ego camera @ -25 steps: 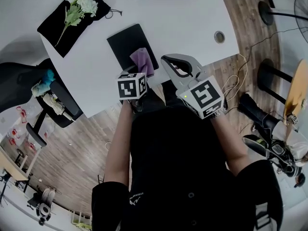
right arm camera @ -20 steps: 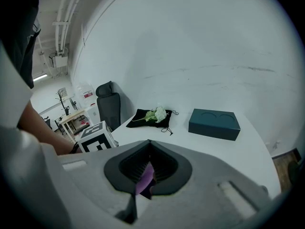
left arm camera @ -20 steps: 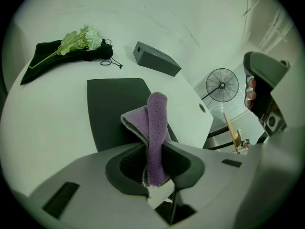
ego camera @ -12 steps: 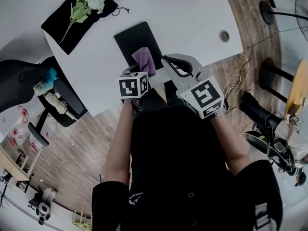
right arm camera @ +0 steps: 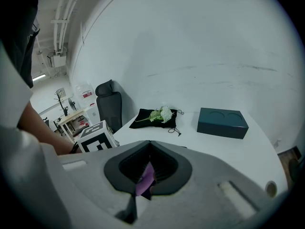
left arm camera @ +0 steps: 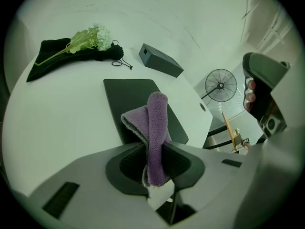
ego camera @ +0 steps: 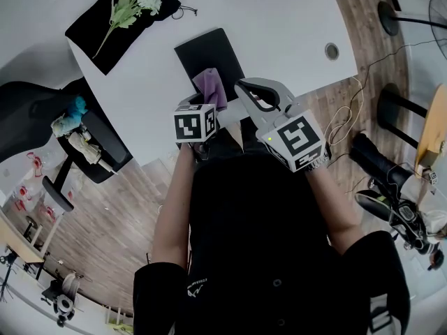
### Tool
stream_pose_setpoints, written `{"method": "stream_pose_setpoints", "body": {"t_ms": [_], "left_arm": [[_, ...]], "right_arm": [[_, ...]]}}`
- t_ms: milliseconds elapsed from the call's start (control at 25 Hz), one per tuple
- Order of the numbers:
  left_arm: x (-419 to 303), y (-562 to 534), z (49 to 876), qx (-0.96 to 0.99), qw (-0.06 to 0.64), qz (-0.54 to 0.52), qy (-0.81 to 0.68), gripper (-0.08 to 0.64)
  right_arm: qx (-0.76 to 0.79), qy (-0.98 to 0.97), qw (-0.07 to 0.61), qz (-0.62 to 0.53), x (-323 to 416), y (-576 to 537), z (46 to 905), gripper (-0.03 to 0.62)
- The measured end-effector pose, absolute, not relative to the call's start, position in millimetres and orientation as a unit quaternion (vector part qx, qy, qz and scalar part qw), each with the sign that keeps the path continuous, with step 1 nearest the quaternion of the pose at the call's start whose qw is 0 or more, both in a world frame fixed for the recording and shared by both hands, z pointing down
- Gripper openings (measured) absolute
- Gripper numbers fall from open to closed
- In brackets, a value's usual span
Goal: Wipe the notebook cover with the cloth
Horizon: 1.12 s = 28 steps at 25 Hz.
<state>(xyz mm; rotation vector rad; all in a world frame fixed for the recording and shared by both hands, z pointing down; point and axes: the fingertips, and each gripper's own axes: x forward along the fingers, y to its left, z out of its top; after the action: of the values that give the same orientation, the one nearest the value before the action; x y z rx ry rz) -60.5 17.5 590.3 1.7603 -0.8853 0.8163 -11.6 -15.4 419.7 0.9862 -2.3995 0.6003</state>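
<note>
White table: left tool clamped on cloth near notebook; right tool closed.

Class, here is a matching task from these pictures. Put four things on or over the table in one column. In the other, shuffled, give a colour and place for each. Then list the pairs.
Things
1. cloth
2. notebook
3. flowers
4. box

Colour and place
A. teal, at the far side of the table
B. purple, pinched in the left claw
C. white, lying on a black pouch
D. black, flat on the table

Pairs: 1-B, 2-D, 3-C, 4-A
</note>
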Motion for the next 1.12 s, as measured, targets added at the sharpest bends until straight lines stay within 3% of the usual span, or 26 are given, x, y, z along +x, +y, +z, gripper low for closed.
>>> {"method": "stream_pose_setpoints", "body": {"t_ms": [1120], "left_arm": [[-104, 26, 591, 0.720, 0.481, 0.335, -0.371, 0.086]], "right_arm": [[0.346, -0.881, 0.241, 0.216, -63, -3, 424, 0.005]]}}
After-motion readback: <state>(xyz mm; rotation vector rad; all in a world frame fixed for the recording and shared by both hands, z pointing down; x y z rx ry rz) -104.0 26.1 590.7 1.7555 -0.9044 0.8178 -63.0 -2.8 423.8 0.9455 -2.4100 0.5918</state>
